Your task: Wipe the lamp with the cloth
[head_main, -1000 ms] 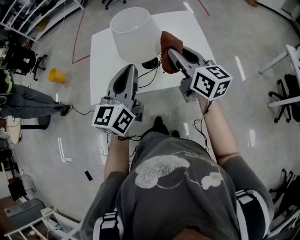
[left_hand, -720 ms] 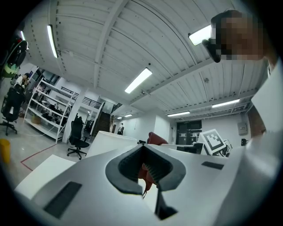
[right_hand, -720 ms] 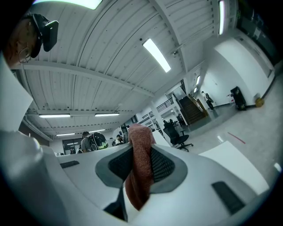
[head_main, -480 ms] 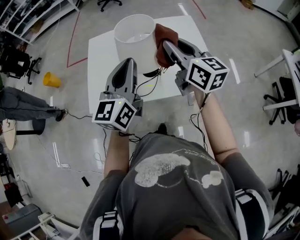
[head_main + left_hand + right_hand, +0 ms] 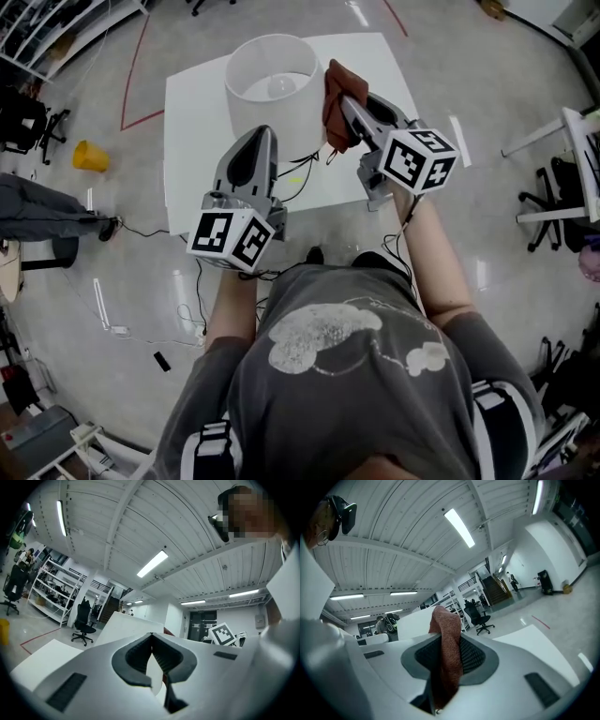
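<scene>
- The right gripper [image 5: 446, 641] pinched the fuzzy red-brown cloth [image 5: 444, 616] between its dark ribbed jaws; only its own view showed that.
- The left gripper [image 5: 151, 637] had its jaws pressed together on nothing.
- Only the head view showed the round white lamp [image 5: 272, 84] just ahead of both grippers, the cloth beside its shade, on a white table [image 5: 187, 122].

Your head view bright and evenly lit, pale glare streaks on the glossy floor [image 5: 487, 112], lamp [image 5: 272, 89] shade nearly washed out white, your gripper views curved hard inside dark round corners, ceiling strip light [image 5: 152, 563] glaring, close foreground soft.
</scene>
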Demonstrator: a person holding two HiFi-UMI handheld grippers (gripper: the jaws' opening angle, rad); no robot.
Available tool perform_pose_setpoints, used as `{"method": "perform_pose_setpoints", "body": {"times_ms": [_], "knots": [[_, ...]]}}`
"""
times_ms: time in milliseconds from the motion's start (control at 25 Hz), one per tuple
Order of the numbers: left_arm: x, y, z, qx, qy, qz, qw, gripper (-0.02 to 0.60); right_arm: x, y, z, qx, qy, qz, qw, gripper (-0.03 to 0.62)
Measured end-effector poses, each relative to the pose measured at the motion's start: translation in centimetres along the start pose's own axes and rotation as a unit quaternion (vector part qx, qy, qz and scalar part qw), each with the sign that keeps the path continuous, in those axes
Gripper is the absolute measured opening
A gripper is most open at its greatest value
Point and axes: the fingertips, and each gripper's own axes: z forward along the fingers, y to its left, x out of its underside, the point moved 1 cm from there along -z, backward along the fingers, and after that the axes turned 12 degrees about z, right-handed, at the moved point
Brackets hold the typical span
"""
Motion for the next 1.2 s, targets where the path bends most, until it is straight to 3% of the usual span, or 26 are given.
{"method": "perform_pose_setpoints", "body": {"times_ms": [280,680,1000,1200], "knots": [[2.8,-2.6,-0.1,-0.068,0.01,-0.008,0.9976,0.008,2.7,-5.0,-0.8,-0.026,0.059,0.019,0.998,0.091],[5.6,-6.2,-1.5,-0.175,0.03,-0.004,0.9841,0.008,6.7,-7.6,-1.2,-0.079,0.167,0.03,0.982,0.091],[6.1,-9.8,-3.0,-0.235,0.018,0.004,0.9719,0.008,5.3,-7.7,-3.0,-0.122,0.193,0.005,0.974,0.091],[5.1,-11.8,-3.3,-0.25,0.001,0.007,0.9681,0.008,3.9,-7.3,-3.9,-0.151,0.191,0.007,0.97,0.091]]}}
